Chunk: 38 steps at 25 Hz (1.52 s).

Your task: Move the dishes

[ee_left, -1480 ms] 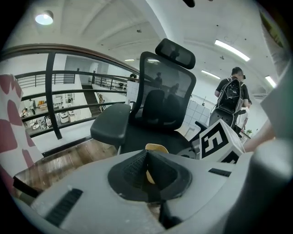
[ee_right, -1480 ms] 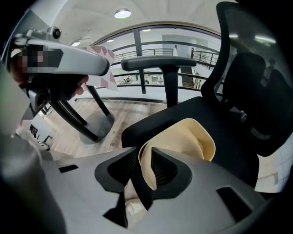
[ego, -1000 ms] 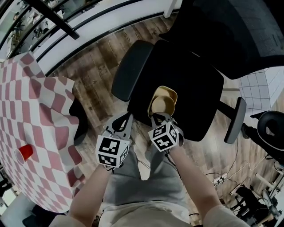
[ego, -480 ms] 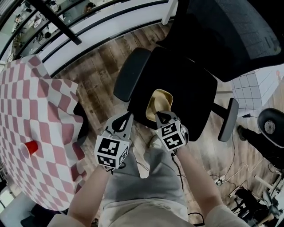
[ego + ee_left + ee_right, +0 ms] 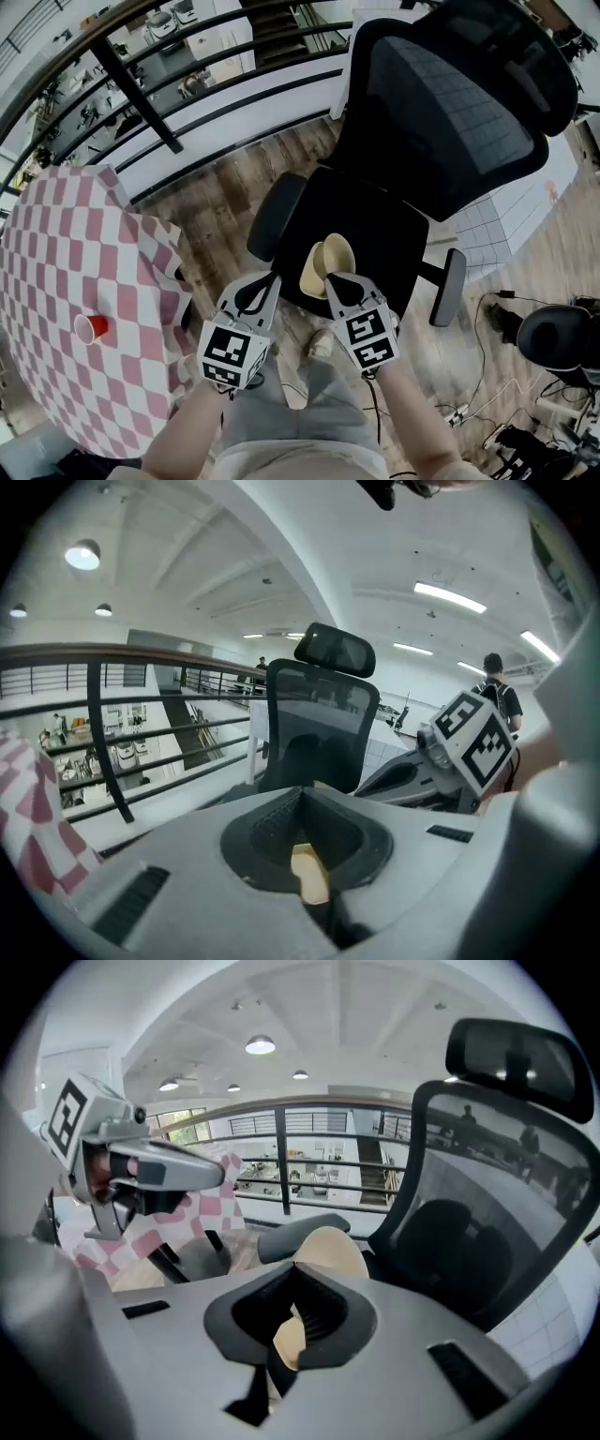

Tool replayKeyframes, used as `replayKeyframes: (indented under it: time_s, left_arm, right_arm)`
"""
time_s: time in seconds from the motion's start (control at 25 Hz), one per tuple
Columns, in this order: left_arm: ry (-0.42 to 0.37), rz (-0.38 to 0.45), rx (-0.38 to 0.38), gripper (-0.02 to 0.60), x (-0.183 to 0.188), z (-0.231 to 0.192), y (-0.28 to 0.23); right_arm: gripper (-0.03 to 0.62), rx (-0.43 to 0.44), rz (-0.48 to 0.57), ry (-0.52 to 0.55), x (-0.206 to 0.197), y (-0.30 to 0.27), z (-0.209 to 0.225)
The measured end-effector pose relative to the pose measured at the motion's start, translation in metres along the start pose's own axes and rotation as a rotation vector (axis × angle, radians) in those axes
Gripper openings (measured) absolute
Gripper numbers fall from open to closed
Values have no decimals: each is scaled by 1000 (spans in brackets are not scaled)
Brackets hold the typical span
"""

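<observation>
Office chair (image 5: pixel 375 234) sits right under the load, checked table (image 5: pixel 66 272) is off to your left, wooden floor (image 5: pixel 220 169) between them.

Main risk: the beige dish (image 5: pixel 328 265) is pinched at one edge only by the right gripper (image 5: pixel 298 1271), so most of its body sticks out past the tips, tilted. Swing fast or tip your wrist and it likely pivots in the pinch or slides out, onto the seat at best, the floor at worst. It may be more than one dish stacked. Can't tell, but if so the loose one could slip off.

Second risk, if the table is where it goes: the chair's armrest (image 5: pixel 277 220) and the hanging cloth lie on the way, and a clip there could knock the dish free.

Right jaws are clenched on the dish. Its near rim is down in the gap against the ribbed pads (image 5: pixel 323 1321), and the rounded rest rises beyond the tips, over the front of the seat and seemingly clear of it.

Left gripper (image 5: pixel 302 794) is just beside, jaws pressed together, not touching the dish. A pale sliver (image 5: pixel 309 874) shows in their gap; can't tell what it is.

Red cup (image 5: pixel 91 328) stands on the table — mind it when you set down.
</observation>
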State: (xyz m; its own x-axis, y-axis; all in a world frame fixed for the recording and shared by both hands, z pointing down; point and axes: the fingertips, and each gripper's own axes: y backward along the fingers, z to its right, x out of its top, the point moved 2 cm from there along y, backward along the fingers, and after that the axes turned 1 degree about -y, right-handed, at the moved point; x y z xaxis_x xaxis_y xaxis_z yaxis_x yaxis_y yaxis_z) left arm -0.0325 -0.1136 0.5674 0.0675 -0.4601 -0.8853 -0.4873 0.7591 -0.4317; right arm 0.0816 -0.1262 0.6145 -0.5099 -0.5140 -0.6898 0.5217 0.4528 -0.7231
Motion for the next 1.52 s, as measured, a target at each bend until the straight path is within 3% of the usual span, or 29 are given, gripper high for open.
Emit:
replayKeyframes:
  time_s: [0.12, 0.4, 0.52, 0.84, 1.12, 1.52]
  left_arm:
    - [-71, 18, 24, 12, 39, -1, 20]
    - [-112, 130, -2, 12, 138, 7, 75]
    - [-164, 182, 9, 12, 178, 9, 91]
    - [-219, 300, -5, 12, 249, 28, 142]
    - [-288, 402, -21, 12, 296, 49, 185]
    - [-311, 511, -26, 12, 328, 85, 246]
  right_arm:
    - [21, -9, 89, 31, 50, 42, -1]
    - [21, -36, 277, 73, 149, 134, -10]
    - [21, -57, 361, 76, 185, 172, -11]
    - [21, -92, 586, 124, 265, 271, -30]
    - [21, -114, 732, 153, 303, 328, -49]
    - [21, -93, 897, 119, 301, 403, -78]
